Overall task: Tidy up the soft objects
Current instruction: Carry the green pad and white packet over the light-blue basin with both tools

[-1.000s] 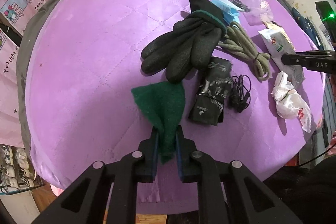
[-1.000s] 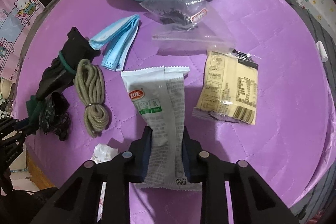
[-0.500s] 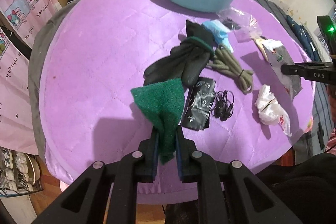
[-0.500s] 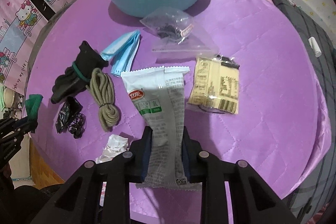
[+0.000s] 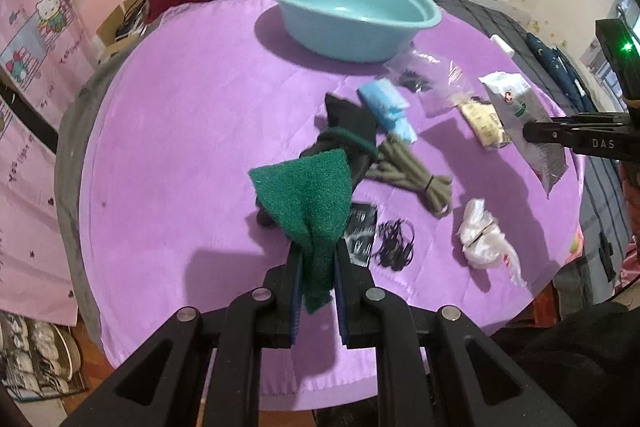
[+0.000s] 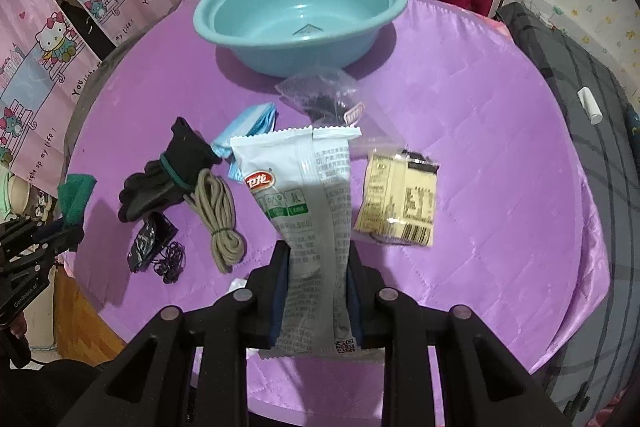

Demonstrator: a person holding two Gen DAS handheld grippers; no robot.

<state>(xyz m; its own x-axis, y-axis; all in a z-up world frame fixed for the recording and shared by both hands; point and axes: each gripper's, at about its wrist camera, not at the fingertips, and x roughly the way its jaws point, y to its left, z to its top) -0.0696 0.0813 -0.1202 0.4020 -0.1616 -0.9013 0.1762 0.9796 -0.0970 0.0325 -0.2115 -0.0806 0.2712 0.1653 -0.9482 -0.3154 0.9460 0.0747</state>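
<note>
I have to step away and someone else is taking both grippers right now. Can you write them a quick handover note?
Left gripper: jaws shut on the green scouring pad, held above the table.
Right gripper: jaws shut on the white snack packet, also lifted.
Teal basin at the far side holds nothing yet.
On the purple cloth: black gloves, rope coil, blue masks, clear bag, yellow packet, earphones, crumpled white bag.
Likely next: drop both into the basin, then fetch the rest.

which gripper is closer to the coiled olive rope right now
Left, though only narrowly. The left gripper, shut on the green cloth, hangs just beside the rope. The right gripper, clamping the snack packet, sits off the rope's other side.
</note>
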